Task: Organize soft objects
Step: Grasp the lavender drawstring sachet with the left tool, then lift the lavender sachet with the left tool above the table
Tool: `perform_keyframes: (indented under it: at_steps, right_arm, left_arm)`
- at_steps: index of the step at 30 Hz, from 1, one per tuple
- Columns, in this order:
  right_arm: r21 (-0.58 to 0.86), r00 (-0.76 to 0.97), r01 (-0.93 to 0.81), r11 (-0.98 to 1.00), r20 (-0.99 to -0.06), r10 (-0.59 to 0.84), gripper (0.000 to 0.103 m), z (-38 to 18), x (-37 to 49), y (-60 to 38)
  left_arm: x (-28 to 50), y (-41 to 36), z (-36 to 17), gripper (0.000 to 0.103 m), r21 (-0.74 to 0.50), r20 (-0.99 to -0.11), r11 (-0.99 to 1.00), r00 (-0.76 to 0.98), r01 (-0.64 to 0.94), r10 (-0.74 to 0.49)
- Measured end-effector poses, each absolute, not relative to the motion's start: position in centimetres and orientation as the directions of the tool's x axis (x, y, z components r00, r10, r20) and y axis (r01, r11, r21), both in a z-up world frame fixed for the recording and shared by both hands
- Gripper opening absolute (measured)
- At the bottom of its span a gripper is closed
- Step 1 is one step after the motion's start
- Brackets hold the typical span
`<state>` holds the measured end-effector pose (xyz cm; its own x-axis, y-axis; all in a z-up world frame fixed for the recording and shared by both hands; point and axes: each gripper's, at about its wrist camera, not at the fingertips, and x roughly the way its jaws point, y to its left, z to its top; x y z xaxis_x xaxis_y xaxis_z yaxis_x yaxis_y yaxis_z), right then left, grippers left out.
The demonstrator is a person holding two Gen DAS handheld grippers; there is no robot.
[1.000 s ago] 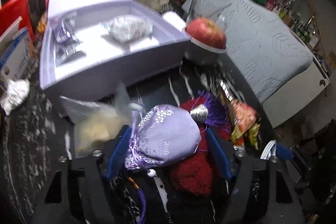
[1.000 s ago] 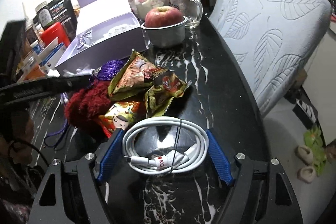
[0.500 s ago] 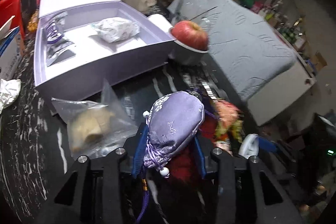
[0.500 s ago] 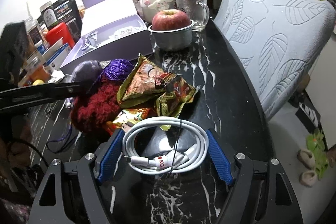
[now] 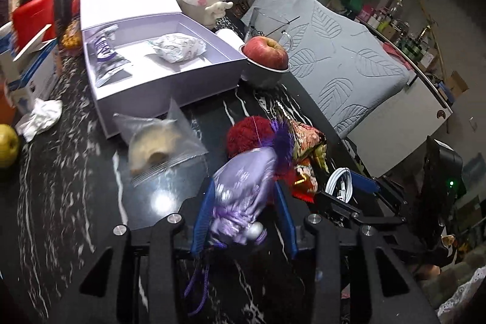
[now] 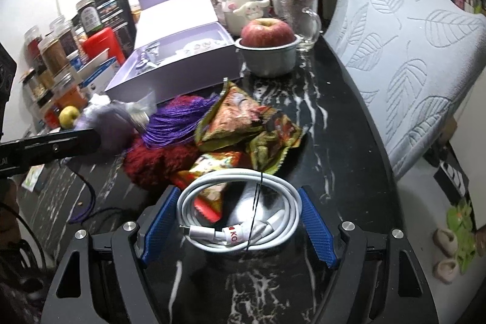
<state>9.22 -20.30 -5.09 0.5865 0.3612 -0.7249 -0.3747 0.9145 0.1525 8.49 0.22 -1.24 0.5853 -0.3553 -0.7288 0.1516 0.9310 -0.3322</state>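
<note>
— Where's the pouch right now?

— The lilac satin pouch [image 5: 243, 190] is clamped in the left gripper [image 5: 244, 202], jaws pressed in on both its sides. Its gathered drawstring neck points back toward the camera, its rounded end forward, so the long axis runs along the fingers. It looks lifted clear of the black marble worktop [image 5: 60, 202], though the blur makes that hard to confirm.

— And where would it go?

— My guess is the open lilac box [image 5: 170, 81], which lies ahead and to the left of those jaws, beyond the clear plastic bag [image 5: 158, 141]. The pouch would have to pass over that bag to get there.

— What about the other side?

— The right gripper [image 6: 237, 220] has its jaws spread wide, with the coiled white cable [image 6: 240, 217] lying between them — not touching either pad, as far as I can see. The red fuzzy ball [image 6: 161, 157] and snack packets [image 6: 243, 123] sit just ahead of it. The left hand is clearly nearer the box.
</note>
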Motion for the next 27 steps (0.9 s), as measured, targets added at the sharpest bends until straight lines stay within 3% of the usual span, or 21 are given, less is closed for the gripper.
perform_keyframes:
  at_steps: [2, 11, 16, 27]
  right_arm:
    - [0.149, 0.585, -0.394, 0.907, -0.72, 0.372, 0.079, -4.9, 8.9, -19.9]
    - [0.131, 0.575, -0.442, 0.888, -0.718, 0.392, 0.079, -5.0, 8.0, -18.6]
    - [0.145, 0.568, -0.424, 0.894, -0.726, 0.388, 0.079, -5.3, 8.1, -18.5]
    - [0.143, 0.564, -0.394, 0.908, -0.743, 0.361, 0.079, -5.6, 8.9, -18.5]
  left_arm:
    - [8.0, 0.4, -1.2, 0.035, -0.337, -0.723, 0.931, 0.594, 0.142, -0.353]
    - [8.1, 1.4, -3.7, 0.035, -0.379, -0.742, 0.923, 0.574, 0.067, -0.346]
    - [8.8, 0.2, -5.1, 0.039, -0.28, -0.809, 0.955, 0.511, 0.099, -0.29]
    - [10.5, -0.8, -6.7, 0.046, -0.167, -0.828, 0.978, 0.52, 0.127, -0.209]
